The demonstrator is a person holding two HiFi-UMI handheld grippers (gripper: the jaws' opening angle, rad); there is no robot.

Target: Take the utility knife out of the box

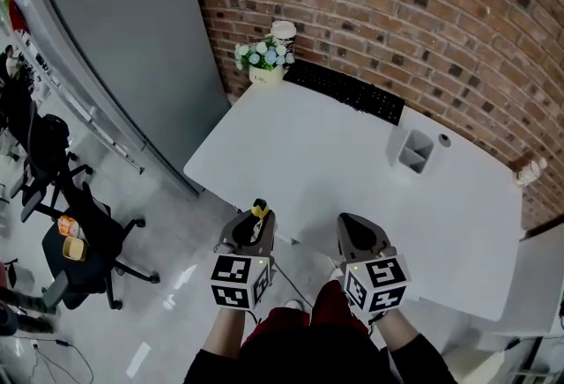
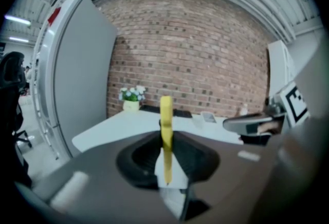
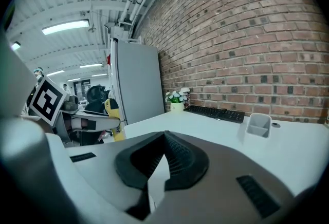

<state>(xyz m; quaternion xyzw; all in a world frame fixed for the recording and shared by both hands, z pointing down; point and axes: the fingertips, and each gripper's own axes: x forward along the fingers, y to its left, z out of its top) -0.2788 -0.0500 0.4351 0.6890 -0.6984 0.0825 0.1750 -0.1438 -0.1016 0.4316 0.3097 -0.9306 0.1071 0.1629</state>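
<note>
Yellow plastic utility knife [image 2: 165, 130] stands upright, clamped between the jaws of the left gripper [image 1: 260, 219] at the near edge of the white table [image 1: 317, 171]. It is well apart from the grey open-topped divided box [image 1: 415, 151]. The right gripper [image 1: 351, 228] has its jaws together, empty. A white pot [image 1: 267, 76] holds pale flowers [image 1: 264, 55].

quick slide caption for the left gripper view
Left gripper clamped on a yellow utility knife, white table and brick wall ahead.
</note>
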